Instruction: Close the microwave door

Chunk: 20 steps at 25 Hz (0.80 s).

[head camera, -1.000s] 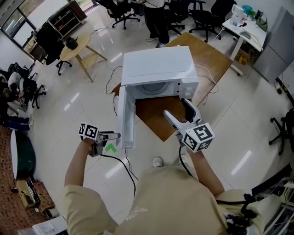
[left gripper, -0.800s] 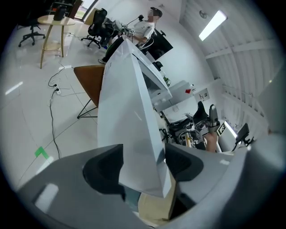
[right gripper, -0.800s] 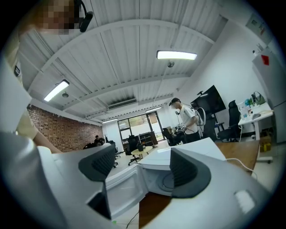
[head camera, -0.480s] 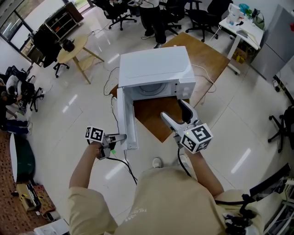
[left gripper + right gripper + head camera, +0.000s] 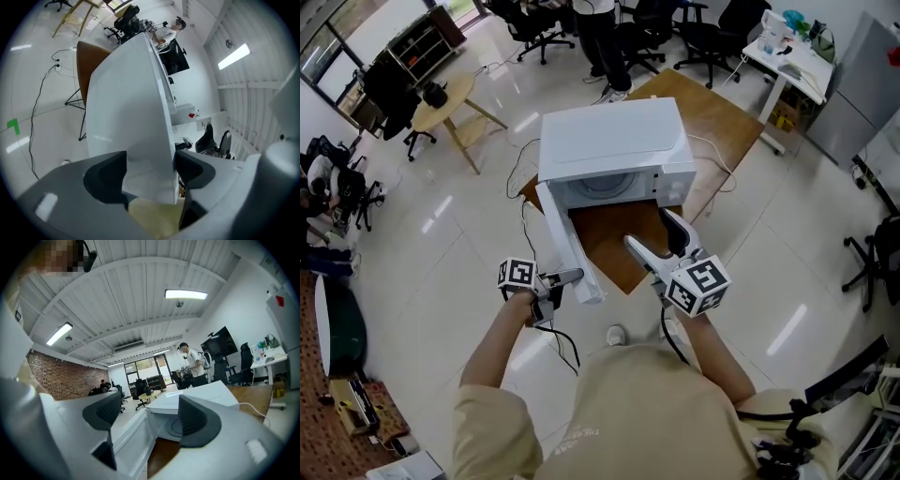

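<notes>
The white microwave [image 5: 614, 136] stands on a low brown table [image 5: 717, 117], and its door [image 5: 565, 236] hangs partly open toward me on the left. My left gripper [image 5: 577, 276] is at the door's free end. In the left gripper view the door's edge [image 5: 131, 93] fills the gap between the dark pads [image 5: 105, 180]; the jaws have just been opening and both pads still touch it. My right gripper [image 5: 647, 228] hovers open and empty in front of the oven's cavity. In the right gripper view the microwave [image 5: 197, 397] and door [image 5: 133, 437] lie ahead.
A person [image 5: 595, 37] stands behind the microwave among black office chairs [image 5: 722, 37]. A round wooden table [image 5: 445, 98] is at the back left, a white desk [image 5: 797, 56] at the back right. Cables [image 5: 525, 178] trail over the tiled floor left of the microwave.
My left gripper has moved right with the door's end, and the door has swung from straight out to slanting toward the oven. The right gripper has stayed in place.
</notes>
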Motion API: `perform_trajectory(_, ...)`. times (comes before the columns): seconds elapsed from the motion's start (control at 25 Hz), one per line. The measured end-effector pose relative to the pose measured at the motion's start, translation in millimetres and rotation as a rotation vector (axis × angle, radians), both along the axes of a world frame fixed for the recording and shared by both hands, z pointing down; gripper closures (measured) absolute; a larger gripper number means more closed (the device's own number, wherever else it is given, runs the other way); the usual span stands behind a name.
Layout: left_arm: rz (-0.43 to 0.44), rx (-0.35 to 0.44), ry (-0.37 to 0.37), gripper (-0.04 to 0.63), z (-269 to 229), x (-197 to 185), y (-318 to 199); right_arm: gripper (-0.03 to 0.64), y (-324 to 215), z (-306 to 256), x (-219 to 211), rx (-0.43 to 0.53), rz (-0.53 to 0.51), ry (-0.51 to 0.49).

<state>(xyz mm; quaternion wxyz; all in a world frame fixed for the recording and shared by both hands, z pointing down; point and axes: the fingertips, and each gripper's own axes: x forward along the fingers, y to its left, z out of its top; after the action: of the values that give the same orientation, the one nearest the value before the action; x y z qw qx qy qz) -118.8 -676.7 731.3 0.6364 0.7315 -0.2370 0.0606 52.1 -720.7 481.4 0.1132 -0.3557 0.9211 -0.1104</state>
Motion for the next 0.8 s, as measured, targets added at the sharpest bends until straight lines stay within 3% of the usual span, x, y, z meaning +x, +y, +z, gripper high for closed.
perform_trajectory(0.4,-0.082,-0.055,0.019,0.247,-1.5,52.7,-23.4,0.245,6.8,-5.2,13.5,-0.005,0.034,-0.003)
perform_trajectory(0.8,-0.281,-0.053,0.028,0.25,-4.8,82.9,-55.5,0.245,10.5,-7.1,27.0,0.004,0.09,0.023)
